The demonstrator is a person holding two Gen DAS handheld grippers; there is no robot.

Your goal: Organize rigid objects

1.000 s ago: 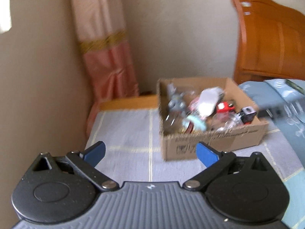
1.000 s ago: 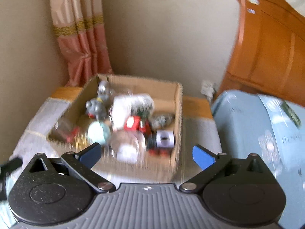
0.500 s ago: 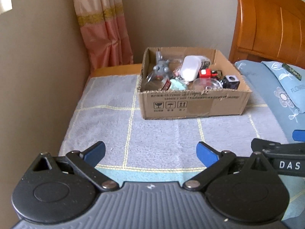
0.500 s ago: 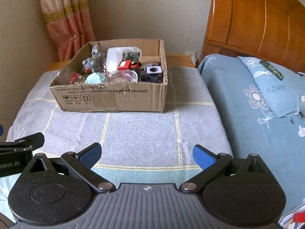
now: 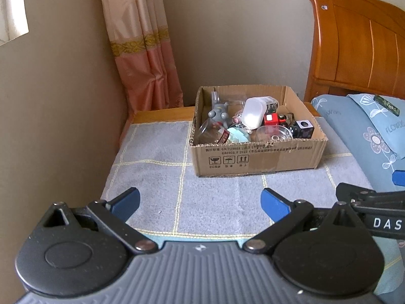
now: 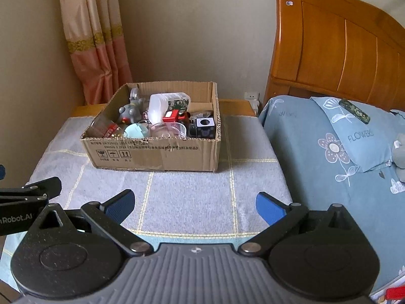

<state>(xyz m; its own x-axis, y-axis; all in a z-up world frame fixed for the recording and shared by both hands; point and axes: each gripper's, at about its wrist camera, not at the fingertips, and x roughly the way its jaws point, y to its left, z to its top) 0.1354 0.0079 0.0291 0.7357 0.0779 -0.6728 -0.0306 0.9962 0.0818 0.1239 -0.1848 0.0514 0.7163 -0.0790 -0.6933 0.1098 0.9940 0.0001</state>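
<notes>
Hovering wide-jawed and empty, left gripper and right gripper; risking cracking glassware in crowded box when reaching in

Left gripper: blue-padded jaws spread wide, empty, above grey checked cloth. Open brown cardboard box stands ahead on the cloth, holding a grey toy figure, white plastic container, black cube.

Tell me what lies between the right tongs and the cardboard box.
Only bare grey checked cloth lies between the right tongs and the cardboard box. The right wrist view shows this stretch plainly, with no object on it.
</notes>
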